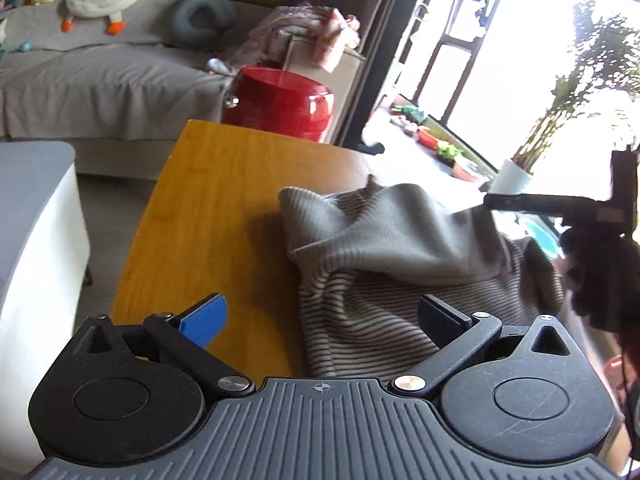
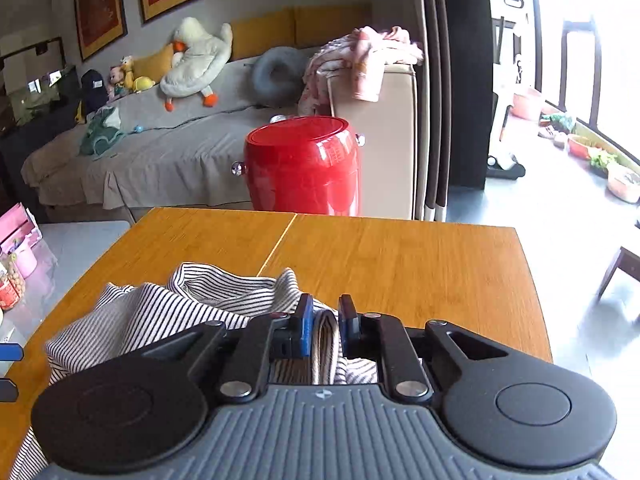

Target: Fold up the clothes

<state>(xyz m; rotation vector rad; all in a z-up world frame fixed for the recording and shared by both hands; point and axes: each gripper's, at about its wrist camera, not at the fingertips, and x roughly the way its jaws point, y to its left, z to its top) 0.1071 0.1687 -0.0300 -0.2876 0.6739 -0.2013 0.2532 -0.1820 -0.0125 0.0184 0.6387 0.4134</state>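
A striped garment [image 1: 384,248] lies bunched on the wooden table [image 1: 208,200]. My left gripper [image 1: 322,318] is open and empty, low over the garment's near edge, its right finger above the cloth. In the left wrist view the right gripper [image 1: 516,204] lifts the garment's far right edge. In the right wrist view my right gripper [image 2: 325,322] is shut on a fold of the striped garment [image 2: 160,312], held just above the table [image 2: 400,264]. The left gripper's blue fingertips [image 2: 10,352] show at the left edge.
A red drum stool [image 2: 302,164] stands beyond the table's far edge, before a grey sofa [image 2: 160,152] with soft toys and pink clothes [image 2: 364,60]. A grey-topped side table [image 1: 28,208] is at the left. A potted plant [image 1: 516,176] stands by the window.
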